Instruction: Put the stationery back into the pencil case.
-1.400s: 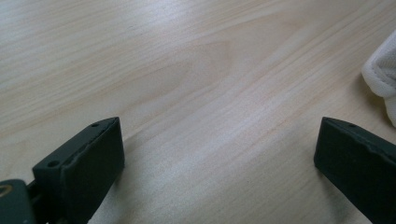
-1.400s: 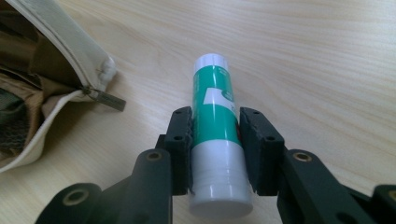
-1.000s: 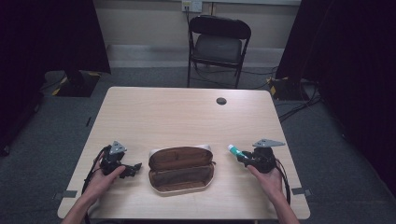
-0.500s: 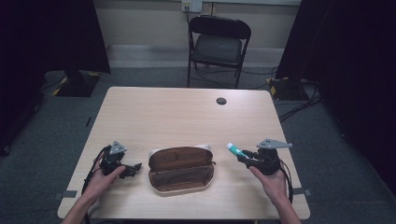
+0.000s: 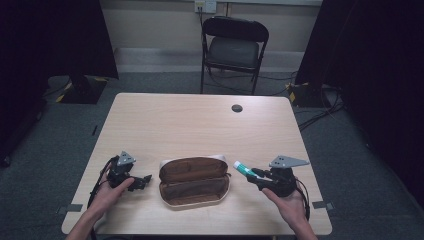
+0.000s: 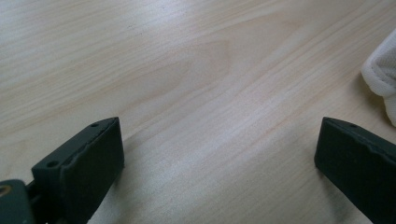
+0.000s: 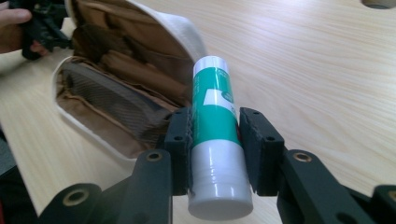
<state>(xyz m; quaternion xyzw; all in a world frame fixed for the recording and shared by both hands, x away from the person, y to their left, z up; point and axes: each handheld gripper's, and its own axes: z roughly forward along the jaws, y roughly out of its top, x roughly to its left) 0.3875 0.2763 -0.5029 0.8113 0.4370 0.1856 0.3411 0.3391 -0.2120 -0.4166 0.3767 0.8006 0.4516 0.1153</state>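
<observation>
A brown pencil case [image 5: 194, 179] with white trim lies open near the table's front edge, its mesh-lined inside [image 7: 107, 102] facing up. My right gripper [image 5: 256, 176] is shut on a green and white glue stick [image 7: 214, 116], holding it just right of the case, with the stick's far end [image 5: 238, 165] pointing at the case. My left gripper [image 5: 144, 180] rests on the wood left of the case, jaws wide apart with bare table [image 6: 210, 116] between them. A white corner of the case [image 6: 382, 74] shows at the right edge of the left gripper view.
A round cable hole [image 5: 237, 108] sits at the table's back right. A black folding chair [image 5: 233, 47] stands behind the table. The other hand and its gripper [image 7: 37, 25] appear beyond the case in the right gripper view.
My right gripper with the glue stick has shifted slightly; the left gripper and the case have stayed in place.
</observation>
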